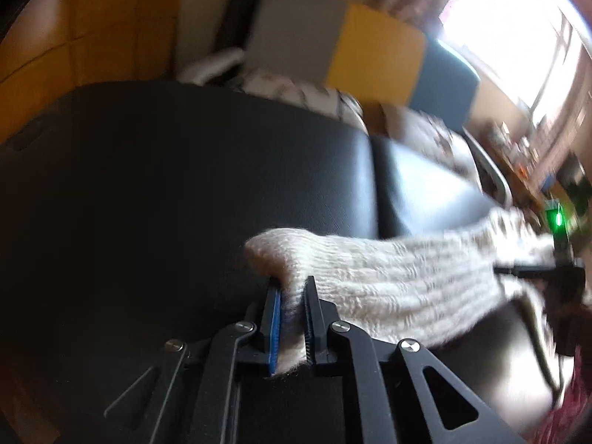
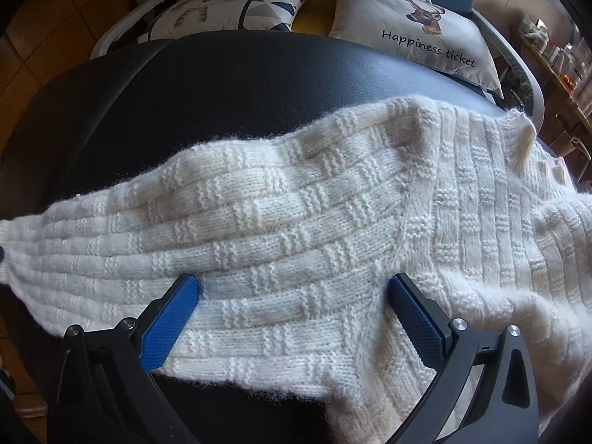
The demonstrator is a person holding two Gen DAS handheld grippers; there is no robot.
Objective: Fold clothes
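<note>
A cream knitted sweater lies spread on a black padded surface, one sleeve stretched out to the left. My right gripper is open, its blue pads resting on the sweater near the armpit seam. In the left wrist view my left gripper is shut on the ribbed cuff of the sleeve and holds it above the black surface. The right gripper's body shows at the far right in the left wrist view, with a green light.
Two printed cushions lie behind the black surface against grey, yellow and blue panels. A cluttered shelf stands at the right. Wooden floor shows at the left. A bright window is at the upper right.
</note>
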